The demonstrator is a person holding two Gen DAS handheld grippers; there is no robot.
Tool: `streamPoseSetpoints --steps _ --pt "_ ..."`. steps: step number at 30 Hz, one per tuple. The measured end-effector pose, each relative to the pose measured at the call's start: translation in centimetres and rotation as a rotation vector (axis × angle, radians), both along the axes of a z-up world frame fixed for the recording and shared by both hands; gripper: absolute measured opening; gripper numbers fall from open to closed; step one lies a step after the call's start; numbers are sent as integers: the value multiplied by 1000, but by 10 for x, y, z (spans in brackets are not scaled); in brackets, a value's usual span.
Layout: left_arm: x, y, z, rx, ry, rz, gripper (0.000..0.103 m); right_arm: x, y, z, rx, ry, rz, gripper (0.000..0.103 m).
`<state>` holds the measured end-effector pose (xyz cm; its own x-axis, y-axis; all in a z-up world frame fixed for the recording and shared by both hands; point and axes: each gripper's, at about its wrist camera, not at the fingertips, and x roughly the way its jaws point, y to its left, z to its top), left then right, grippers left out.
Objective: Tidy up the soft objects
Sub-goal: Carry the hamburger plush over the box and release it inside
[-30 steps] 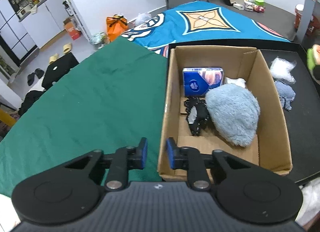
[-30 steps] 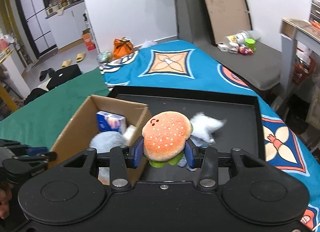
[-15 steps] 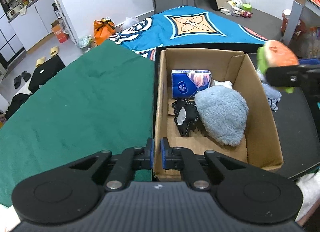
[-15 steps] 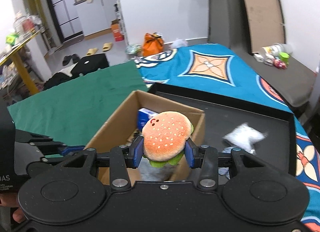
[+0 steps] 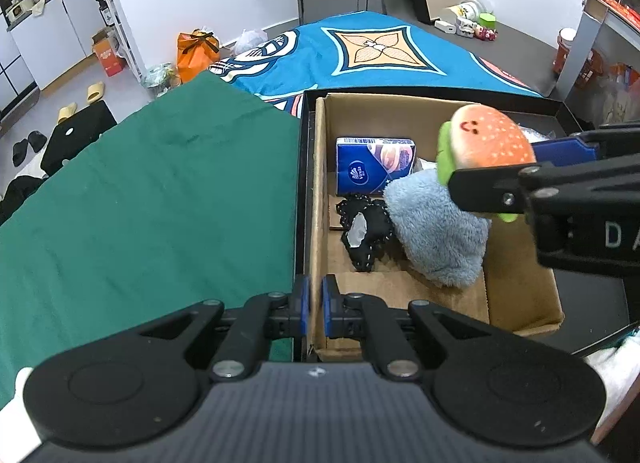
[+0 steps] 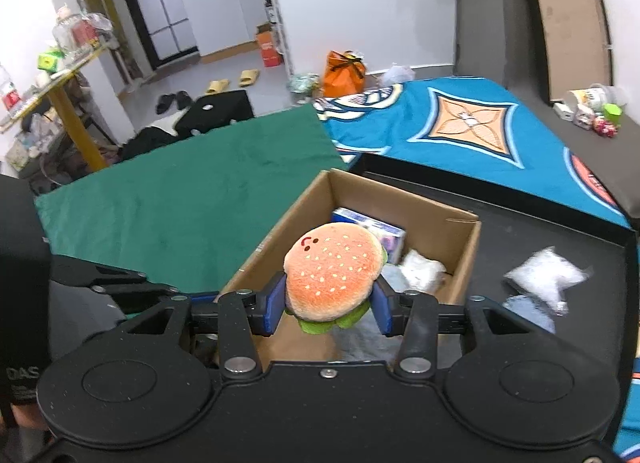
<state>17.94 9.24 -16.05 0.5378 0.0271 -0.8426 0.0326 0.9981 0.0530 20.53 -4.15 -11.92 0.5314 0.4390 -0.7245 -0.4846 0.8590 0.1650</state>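
Note:
A plush burger [image 6: 332, 267] sits between the blue pads of my right gripper [image 6: 330, 307], whose jaws are opening while the pads still touch its sides. It hangs over the right half of the open cardboard box [image 5: 520, 295], above a fluffy blue plush [image 5: 436, 231]. Seen from the left wrist, the burger [image 5: 488, 139] and right gripper [image 5: 494, 165] come in from the right. My left gripper [image 5: 316, 305] is shut on the box's near left wall. A blue tissue pack [image 5: 372, 167] and a black lace item [image 5: 364, 231] also lie in the box.
The box stands in a black tray [image 6: 520, 223]. A white bag [image 6: 544, 275] and a pale blue cloth [image 6: 528, 311] lie in the tray right of the box. A green cloth [image 5: 160, 203] covers the surface to the left, a blue patterned cloth [image 6: 460, 131] behind.
The right gripper carried the burger leftward from over the tray to over the box. The left gripper's jaws closed onto the box's left wall.

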Motion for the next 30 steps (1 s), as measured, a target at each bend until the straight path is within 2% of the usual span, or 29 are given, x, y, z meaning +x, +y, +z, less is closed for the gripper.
streamPoseSetpoints --steps 2,5,9,12,18,30 --pt "1 2 0 -7 3 7 7 -2 0 0 -3 -8 6 58" --pt "2 3 -1 -8 6 16 7 -2 -4 0 -8 1 1 60" --pt "1 0 -1 13 8 16 8 -5 -14 2 -12 -15 -20 75" --pt "0 -3 0 35 8 16 10 -6 -21 1 -21 -23 -39 81" --pt "0 -6 1 65 15 17 14 -6 -46 -4 -30 -34 -111 82" --pt "-1 -16 6 175 4 21 56 -4 -89 -12 -11 -98 -215 94"
